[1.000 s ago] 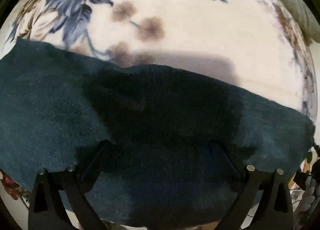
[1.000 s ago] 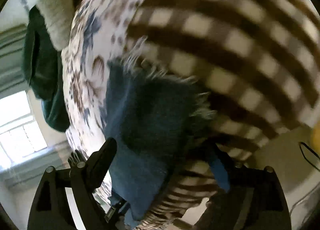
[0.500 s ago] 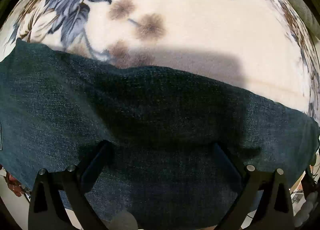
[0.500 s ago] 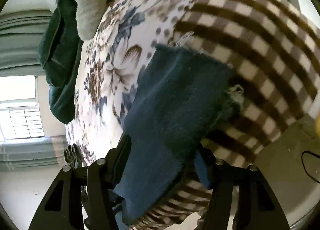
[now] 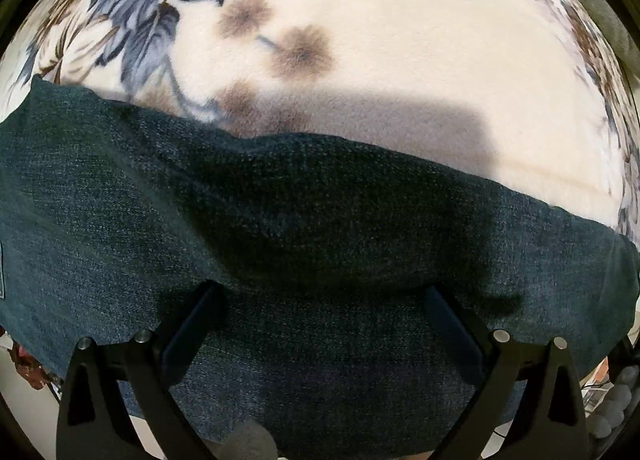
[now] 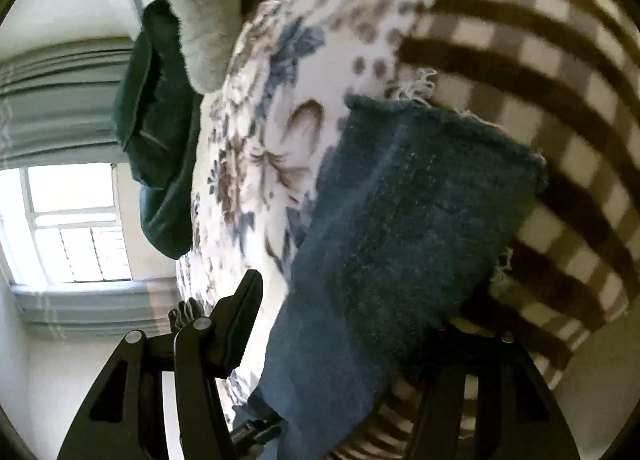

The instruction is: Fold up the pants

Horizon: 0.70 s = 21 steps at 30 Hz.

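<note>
Hardly shifted since the earlier left wrist frames: jeans (image 5: 304, 244) lying as a broad band across the view on the floral blanket (image 5: 380, 71), long axis running left to right, far fold edge just beyond the fingertips. Left gripper (image 5: 320, 296) spread wide over the denim, gripping nothing visible

Swung since the earlier right wrist frames, now steadier: frayed hem end of the jeans (image 6: 400, 219) straight ahead, leg stretching away from the right gripper (image 6: 352, 308) toward the brown checked blanket (image 6: 540, 71). Jaws spread, cloth lying between them, not pinched as far as visible. Probably the nearer tool to the hem, so likely the one to carry it along the leg's axis. Green jacket (image 6: 160, 131) well apart at left
</note>
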Each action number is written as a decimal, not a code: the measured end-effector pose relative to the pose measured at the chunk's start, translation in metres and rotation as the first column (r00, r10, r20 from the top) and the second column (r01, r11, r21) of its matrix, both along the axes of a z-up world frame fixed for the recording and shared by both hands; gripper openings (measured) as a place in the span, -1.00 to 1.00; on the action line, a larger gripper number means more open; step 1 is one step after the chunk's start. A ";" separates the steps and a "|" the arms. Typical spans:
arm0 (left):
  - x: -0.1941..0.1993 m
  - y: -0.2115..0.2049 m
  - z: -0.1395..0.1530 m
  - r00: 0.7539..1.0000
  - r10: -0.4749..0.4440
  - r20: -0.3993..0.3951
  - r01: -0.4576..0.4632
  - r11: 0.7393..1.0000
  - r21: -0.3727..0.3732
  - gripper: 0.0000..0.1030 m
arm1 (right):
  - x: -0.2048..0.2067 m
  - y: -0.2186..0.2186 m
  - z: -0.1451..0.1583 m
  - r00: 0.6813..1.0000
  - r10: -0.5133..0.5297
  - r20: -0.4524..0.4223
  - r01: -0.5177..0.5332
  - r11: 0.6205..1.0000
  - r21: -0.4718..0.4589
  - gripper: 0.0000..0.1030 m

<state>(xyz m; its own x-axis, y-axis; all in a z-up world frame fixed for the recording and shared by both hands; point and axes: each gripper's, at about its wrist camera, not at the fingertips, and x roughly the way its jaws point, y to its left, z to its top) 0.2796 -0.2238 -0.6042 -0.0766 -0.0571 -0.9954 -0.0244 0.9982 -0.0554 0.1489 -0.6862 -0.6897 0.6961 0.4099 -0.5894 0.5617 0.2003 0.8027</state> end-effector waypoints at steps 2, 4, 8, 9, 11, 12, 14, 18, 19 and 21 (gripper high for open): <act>0.001 0.000 -0.001 1.000 0.002 0.001 -0.002 1.000 0.006 1.00 | 0.009 -0.002 -0.007 1.000 -0.015 0.019 0.014 1.000 0.026 -0.16; 0.001 0.001 -0.003 1.000 0.007 0.002 -0.007 1.000 0.012 1.00 | 0.023 -0.001 0.000 0.998 0.003 0.066 -0.003 1.000 0.003 -0.58; 0.001 0.000 -0.006 1.000 0.021 0.016 -0.021 0.999 0.024 1.00 | 0.037 -0.005 0.006 0.999 0.027 -0.017 -0.028 0.994 -0.105 -0.82; 0.001 0.001 -0.006 1.000 0.022 0.018 -0.023 0.999 0.024 1.00 | 0.035 -0.006 0.006 0.999 0.015 -0.029 -0.019 0.994 -0.112 -0.83; 0.002 0.002 -0.004 1.000 0.022 0.015 -0.022 1.000 0.015 1.00 | 0.032 -0.006 0.014 0.999 0.010 -0.035 -0.015 0.989 -0.144 -0.83; 0.002 0.004 -0.001 1.000 0.027 0.015 -0.027 1.000 0.001 1.00 | 0.031 -0.003 0.023 0.999 0.013 -0.031 -0.018 0.985 -0.170 -0.84; 0.002 0.011 0.008 0.999 0.041 0.023 -0.040 0.999 -0.035 1.00 | 0.029 0.002 0.043 1.000 0.020 -0.019 -0.023 0.978 -0.205 -0.84; 0.000 0.036 0.039 0.994 0.083 0.077 -0.074 0.990 -0.118 1.00 | 0.037 0.038 0.108 0.995 0.101 0.022 -0.087 0.936 -0.342 -0.84; -0.001 0.042 0.046 0.992 0.090 0.093 -0.079 0.989 -0.123 1.00 | 0.043 0.053 0.124 0.991 0.128 0.029 -0.107 0.920 -0.378 -0.84; -0.004 0.065 0.067 0.984 0.112 0.139 -0.093 0.986 -0.135 1.00 | 0.051 0.087 0.150 0.983 0.181 0.043 -0.146 0.892 -0.428 -0.84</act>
<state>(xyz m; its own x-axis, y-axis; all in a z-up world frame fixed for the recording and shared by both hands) 0.2756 -0.1591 -0.5373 0.0813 -0.1842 -0.9795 -0.1084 0.9753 -0.1924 0.1997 -0.5988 -0.5396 0.6923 0.2471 -0.6779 0.4300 0.6131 0.6627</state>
